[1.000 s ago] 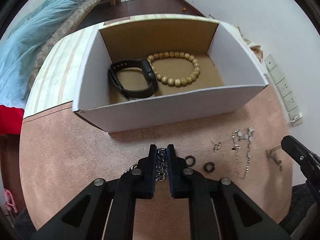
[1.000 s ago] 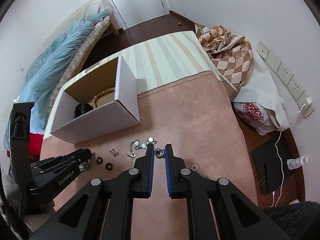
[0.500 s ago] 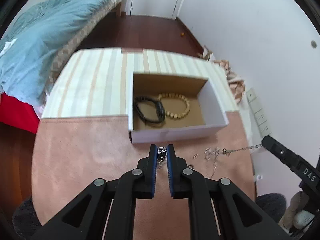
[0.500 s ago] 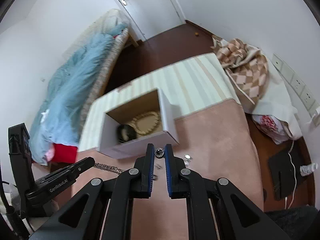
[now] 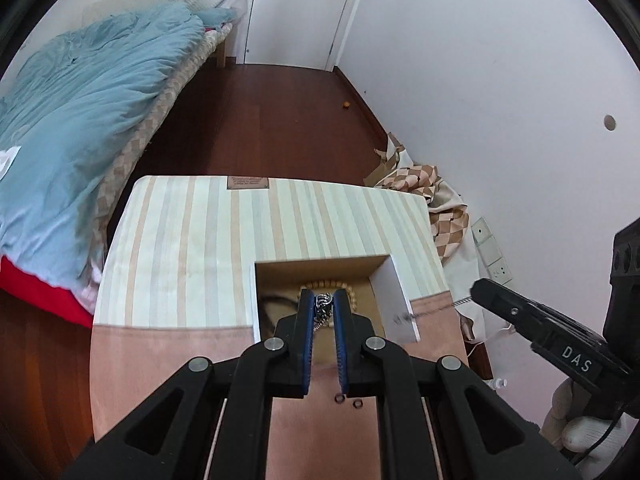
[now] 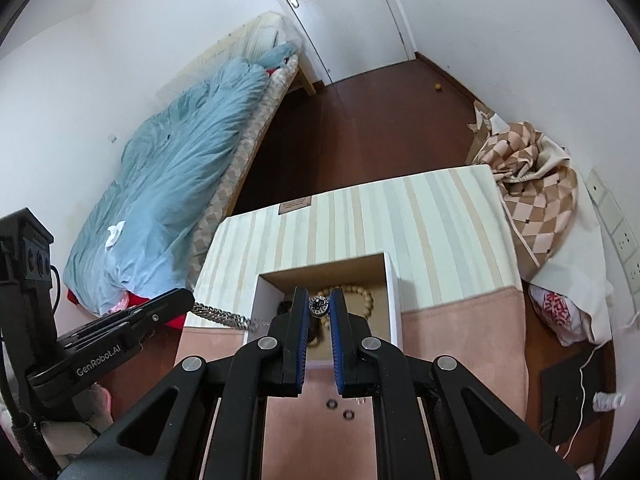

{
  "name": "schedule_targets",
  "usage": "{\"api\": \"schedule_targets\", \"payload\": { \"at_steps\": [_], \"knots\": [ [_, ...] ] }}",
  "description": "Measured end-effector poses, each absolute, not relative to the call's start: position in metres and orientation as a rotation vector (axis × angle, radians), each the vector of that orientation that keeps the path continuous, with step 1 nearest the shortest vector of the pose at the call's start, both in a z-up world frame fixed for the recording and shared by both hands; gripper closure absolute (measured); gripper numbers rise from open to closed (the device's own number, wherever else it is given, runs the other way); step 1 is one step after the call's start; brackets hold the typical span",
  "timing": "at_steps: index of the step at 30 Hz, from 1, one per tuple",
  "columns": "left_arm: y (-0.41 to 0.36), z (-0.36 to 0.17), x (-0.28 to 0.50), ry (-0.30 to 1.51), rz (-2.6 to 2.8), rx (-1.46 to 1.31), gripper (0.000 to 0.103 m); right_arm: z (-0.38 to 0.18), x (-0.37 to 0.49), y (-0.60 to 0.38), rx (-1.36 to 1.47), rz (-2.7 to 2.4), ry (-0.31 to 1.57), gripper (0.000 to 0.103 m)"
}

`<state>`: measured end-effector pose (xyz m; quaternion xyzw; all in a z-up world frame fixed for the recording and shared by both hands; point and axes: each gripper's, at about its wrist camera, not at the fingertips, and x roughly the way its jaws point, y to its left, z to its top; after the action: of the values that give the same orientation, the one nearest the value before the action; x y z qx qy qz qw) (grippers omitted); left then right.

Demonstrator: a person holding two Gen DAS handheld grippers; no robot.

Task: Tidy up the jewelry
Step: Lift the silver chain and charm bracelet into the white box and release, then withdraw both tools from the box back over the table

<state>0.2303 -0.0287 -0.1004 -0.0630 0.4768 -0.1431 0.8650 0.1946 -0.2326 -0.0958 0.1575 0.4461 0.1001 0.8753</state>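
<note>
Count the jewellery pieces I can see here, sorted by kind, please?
Chains held in a gripper: 2, the chunky silver chain and the thin silver chain.
Bracelets in the white cardboard box: 2, the tan wooden bead bracelet and the black band.
Small dark rings on the pink mat: 2.
Total: 6.

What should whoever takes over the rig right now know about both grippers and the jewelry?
Left gripper: jaws shut on a chunky silver chain, held in the air above the white cardboard box.
Right gripper: jaws shut on a thin silver chain with a round dark pendant, also above the box.
Done: a tan wooden bead bracelet and a black wristband lie in the box.
Left: lower and release both chains into the box, then collect the two small dark rings lying on the pink mat.
</note>
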Motion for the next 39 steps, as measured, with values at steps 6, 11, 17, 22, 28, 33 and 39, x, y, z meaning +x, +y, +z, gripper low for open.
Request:
{"api": "schedule_targets", "payload": {
  "at_steps": [6, 11, 17, 22, 28, 33, 39],
  "knots": [
    [-0.042, -0.12, 0.275, 1.067, -0.312, -0.092, 0.096, -0.125, 0.245, -0.226, 0.31, 0.202, 1.027, 0.092],
    [-0.051, -0.14, 0.304, 1.137, -0.308, -0.076, 0.095, -0.15, 0.274, -0.225, 0.289, 0.184, 1.092, 0.092],
    [-0.051, -0.152, 0.323, 1.182, -0.221, -0.036, 0.088, -0.173, 0.297, -0.221, 0.258, 0.188, 1.215, 0.091],
    [-0.037, -0.151, 0.319, 1.154, -0.135, -0.029, 0.029, -0.176, 0.292, -0.224, 0.253, 0.169, 1.238, 0.052],
    [-0.017, -0.153, 0.301, 1.133, -0.03, -0.004, 0.016, -0.171, 0.271, -0.227, 0.217, 0.129, 1.224, 0.042],
    [-0.009, -0.159, 0.276, 1.096, 0.029, 0.036, 0.001, -0.173, 0.252, -0.223, 0.125, 0.054, 1.216, 0.017],
    [-0.007, -0.178, 0.251, 1.127, 0.046, 0.035, 0.001, -0.183, 0.232, -0.215, 0.018, -0.029, 1.208, 0.008]
  ]
}}
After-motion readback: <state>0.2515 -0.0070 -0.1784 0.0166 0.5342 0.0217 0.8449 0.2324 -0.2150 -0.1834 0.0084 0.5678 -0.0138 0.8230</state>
